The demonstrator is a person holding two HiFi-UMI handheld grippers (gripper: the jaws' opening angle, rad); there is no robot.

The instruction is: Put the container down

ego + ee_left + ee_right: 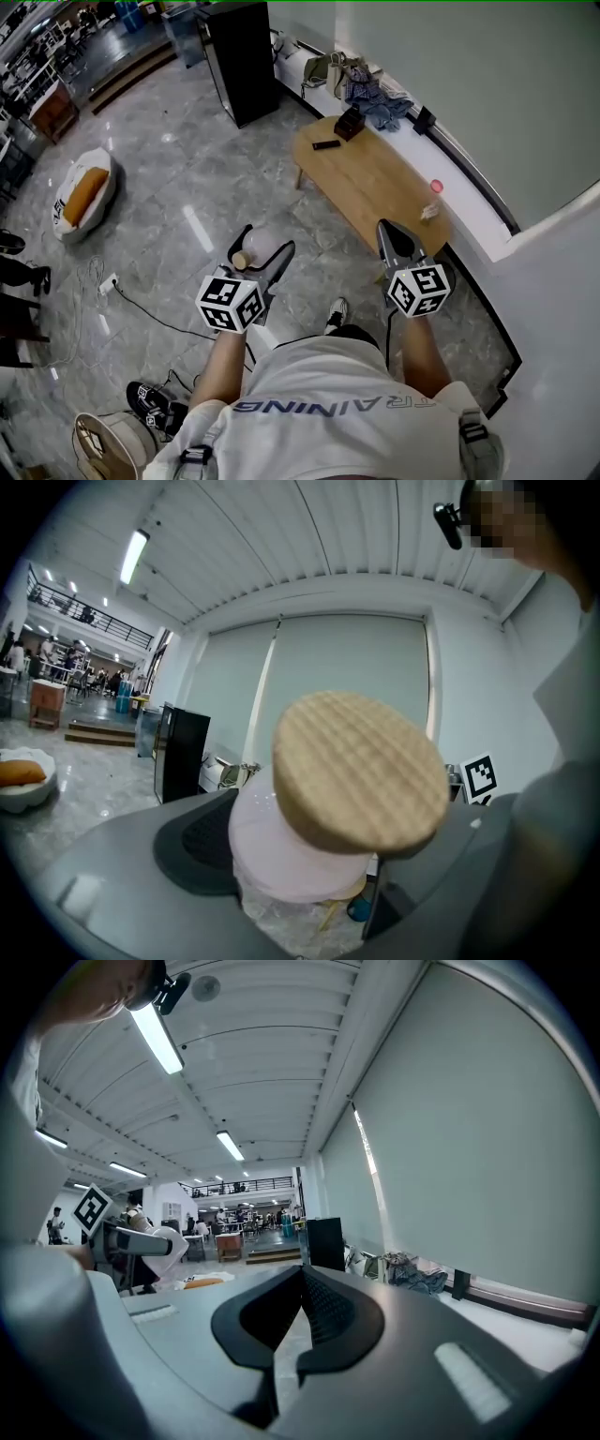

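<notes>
Jar held up, not put down yet.
Head view: the left gripper [262, 246] holds the jar [262, 242] in the air, near the table's [366, 183] near edge, likely its landing spot. Left gripper view: jaws squeeze its sides so it won't drop. Right gripper view: the right gripper [300, 1283] is pinched together, empty.

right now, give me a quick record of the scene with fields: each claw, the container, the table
left claw: closed on the container, held above the floor
container: pale jar on its side, round wooden lid on
right claw: jaws together, nothing in it
table: low wooden one, ahead and to the right
on table: dark box at the far end, pink-topped item at the near end, middle bare
task status: container not yet put down
</notes>
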